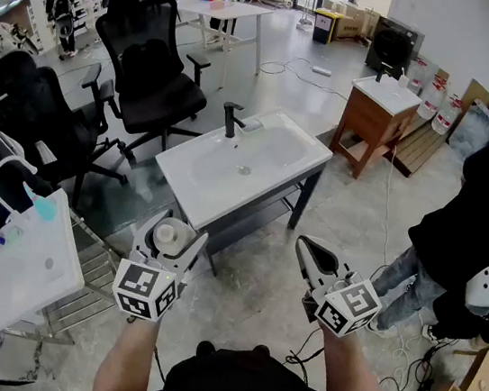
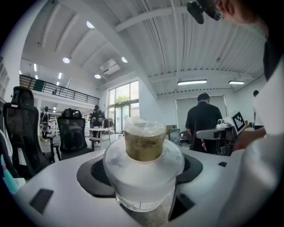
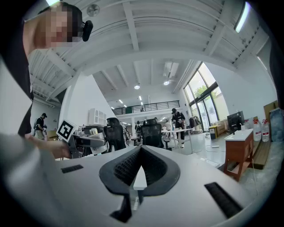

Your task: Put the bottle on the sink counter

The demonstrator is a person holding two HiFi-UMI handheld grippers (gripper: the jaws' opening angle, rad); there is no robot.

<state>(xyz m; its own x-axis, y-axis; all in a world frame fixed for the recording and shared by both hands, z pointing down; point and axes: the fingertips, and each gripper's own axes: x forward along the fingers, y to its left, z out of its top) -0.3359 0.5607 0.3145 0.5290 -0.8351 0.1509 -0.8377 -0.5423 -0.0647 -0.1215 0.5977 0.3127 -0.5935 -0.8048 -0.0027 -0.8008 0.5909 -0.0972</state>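
Observation:
A frosted white bottle [image 2: 144,173] with a brownish neck under clear wrap stands upright between the jaws of my left gripper [image 2: 144,177], which is shut on it. In the head view the bottle [image 1: 171,236] shows as a round top in my left gripper [image 1: 167,244], held low and in front of the white sink counter [image 1: 199,183]. The counter carries a shallow basin and a black tap [image 1: 230,119]. My right gripper [image 1: 310,259] is held to the right of the counter, its jaws shut with nothing in them [image 3: 138,175].
Black office chairs [image 1: 150,67] stand behind and left of the counter. A white tote bag [image 1: 30,258] hangs at the left. A second, wooden sink stand [image 1: 376,119] is at the back right. A person in black [image 1: 465,241] stands at the right.

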